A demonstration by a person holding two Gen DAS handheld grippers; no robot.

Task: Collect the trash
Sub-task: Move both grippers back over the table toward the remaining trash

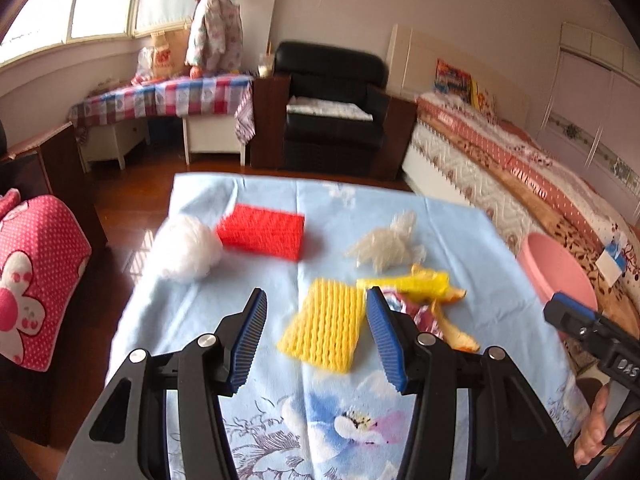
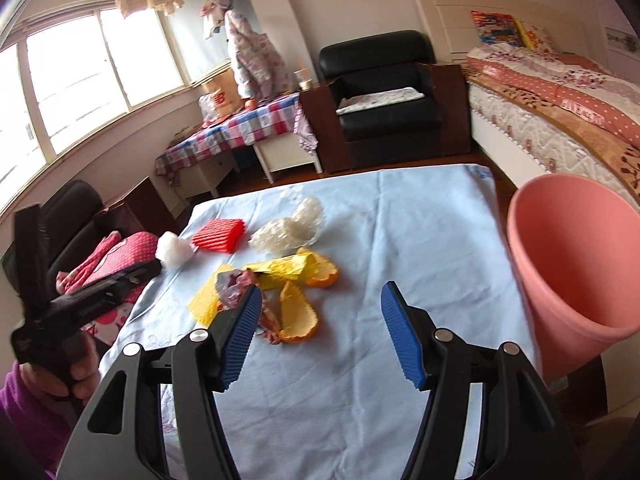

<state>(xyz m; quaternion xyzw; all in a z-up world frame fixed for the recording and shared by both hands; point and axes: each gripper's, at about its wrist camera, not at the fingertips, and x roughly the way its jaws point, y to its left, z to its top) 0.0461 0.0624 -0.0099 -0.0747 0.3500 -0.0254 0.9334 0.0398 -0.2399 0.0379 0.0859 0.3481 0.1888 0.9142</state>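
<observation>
Blue floral cloth (image 1: 248, 360) covers the table, and all the trash lies on it, none collected yet. Toward the far left corner there is a white fluffy ball (image 1: 188, 249), touching a red foam net (image 1: 262, 231) just beside it. Near the middle of the far half lies a crumpled clear plastic wrap (image 1: 386, 245). Closer to the near edge there is a small heap: a yellow foam net (image 1: 325, 325), a yellow wrapper (image 1: 412, 283), orange peels (image 2: 298, 314) and a crumpled reddish wrapper (image 2: 234, 286). A pink bin (image 2: 576, 264) stands off the right edge of the table, and it looks empty as far as its inside shows.

The left gripper (image 1: 316, 304) hangs above the yellow foam net with its jaws wide apart and nothing between the pads. The right gripper (image 2: 320, 300) has also wide jaws and holds nothing; its left finger is just over the reddish wrapper and peels.

I judge this as the approach for the first pick. The next move calls for lowering one gripper until the pads stand on both sides of a piece, then closing softly, because foam and peel are light and easy to push away. After this the piece must be carried over the right edge to the bin.
</observation>
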